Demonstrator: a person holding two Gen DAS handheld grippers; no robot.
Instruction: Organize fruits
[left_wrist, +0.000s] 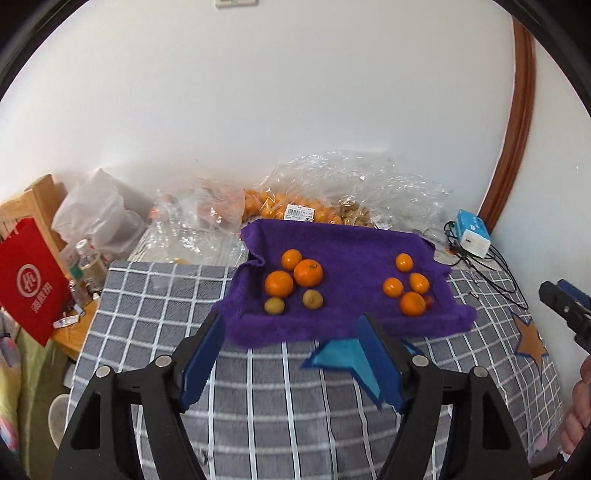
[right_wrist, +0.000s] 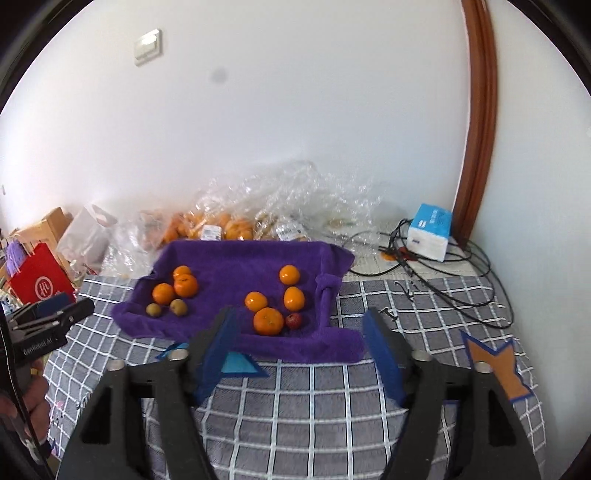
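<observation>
Your left hand-held gripper (left_wrist: 291, 334) and right hand-held gripper (right_wrist: 301, 328) both hang with jaws apart, nothing between them, above the grey checked tabletop cloth (left_wrist: 258, 398). Beyond, round orange mandarins (left_wrist: 307, 272) sit in two groups on the purple towel (left_wrist: 351, 251).

Round orange tangerines in two clusters on a rumpled purple terry towel (right_wrist: 229, 266), three (right_wrist: 185, 285) at left above two small yellow-green fruits (right_wrist: 178, 307), four (right_wrist: 268, 321) at right, a small red fruit (right_wrist: 294, 321) touching the nearest.

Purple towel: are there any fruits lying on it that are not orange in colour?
Yes, two yellow-green fruits and one small red fruit lie on the purple towel beside the oranges.
</observation>
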